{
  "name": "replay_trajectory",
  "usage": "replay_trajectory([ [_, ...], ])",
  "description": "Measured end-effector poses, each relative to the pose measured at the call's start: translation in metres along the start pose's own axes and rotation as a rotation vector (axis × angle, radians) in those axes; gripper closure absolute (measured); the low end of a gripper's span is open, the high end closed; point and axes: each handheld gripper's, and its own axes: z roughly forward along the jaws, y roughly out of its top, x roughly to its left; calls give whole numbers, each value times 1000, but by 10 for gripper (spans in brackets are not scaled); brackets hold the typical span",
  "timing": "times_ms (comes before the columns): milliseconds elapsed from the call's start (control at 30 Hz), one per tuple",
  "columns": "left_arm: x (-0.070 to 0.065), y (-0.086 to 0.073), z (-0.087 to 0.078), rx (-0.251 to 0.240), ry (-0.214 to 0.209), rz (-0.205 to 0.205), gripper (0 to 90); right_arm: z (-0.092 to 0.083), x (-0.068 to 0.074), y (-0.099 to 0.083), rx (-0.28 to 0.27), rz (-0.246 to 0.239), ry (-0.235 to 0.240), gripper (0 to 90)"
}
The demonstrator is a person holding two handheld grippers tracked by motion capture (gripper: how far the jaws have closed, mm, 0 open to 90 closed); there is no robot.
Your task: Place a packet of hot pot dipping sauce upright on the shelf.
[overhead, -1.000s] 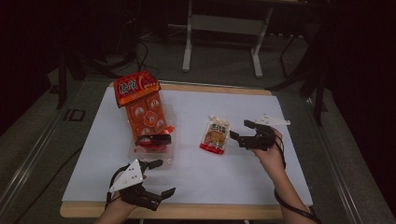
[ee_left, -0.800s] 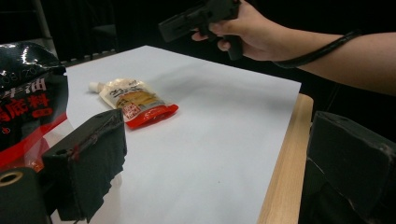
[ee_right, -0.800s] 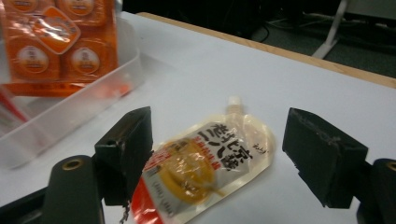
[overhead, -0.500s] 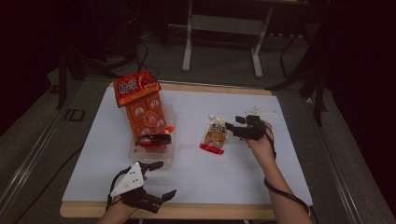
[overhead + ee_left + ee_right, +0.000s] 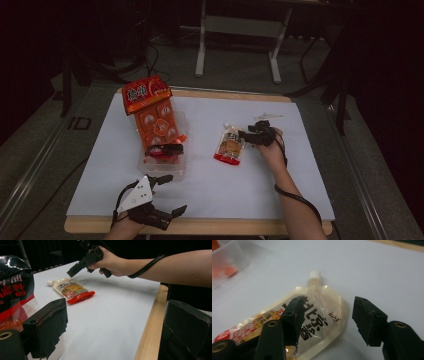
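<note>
Red snack bag [image 5: 146,93] leaning over clear plastic tub [image 5: 162,160]; white table sheet [image 5: 200,190]; small white strip [image 5: 268,117] far edge.

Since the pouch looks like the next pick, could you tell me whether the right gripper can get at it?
Probably yes: the right gripper hangs over the spouted sauce pouch, jaws apart either side of its upper edge, nothing between.

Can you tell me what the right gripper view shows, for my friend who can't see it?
The right gripper reaches over a spouted sauce pouch lying flat on the white table, its black jaws apart and not pressing it. The pouch's white cap points away, and a clear tub sits blurred at the top left.
</note>
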Motion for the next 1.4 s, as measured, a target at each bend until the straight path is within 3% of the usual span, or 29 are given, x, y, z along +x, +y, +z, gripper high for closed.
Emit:
replay_trajectory([
  [267, 0, -2, -2, 10, 9, 2, 53, 14, -7, -4, 24, -18, -44, 437],
  [433, 0, -2, -2, 10, 6, 0, 53, 21, -7, -6, 49, -29, -42, 468],
  [600, 0, -3, -1, 26, 11, 4, 53, 25, -4, -6, 76, -56, -43, 557],
  [667, 0, -3, 0, 29, 8, 3, 53, 26, -5, -5, 95, -10, -32, 566],
  [700, -1, -3, 0, 30, 5, 3, 53, 25, -5, -5, 99, 2, -36, 584],
  [767, -2, -3, 1, 33, 4, 10, 53, 26, 1, -5, 110, -39, -71, 648],
  [867, -3, -3, 1, 33, 0, 13, 53, 26, 7, -4, 122, -46, -78, 825],
  [933, -3, -3, 1, 32, -1, 10, 53, 26, 11, -3, 131, -42, -77, 883],
  [1100, -2, -4, 1, 29, -1, 5, 53, 20, 13, 0, 105, 15, -68, 894],
  [1400, -1, -4, 2, 23, -5, 1, 53, -4, 16, 12, 61, 26, -26, 897],
])
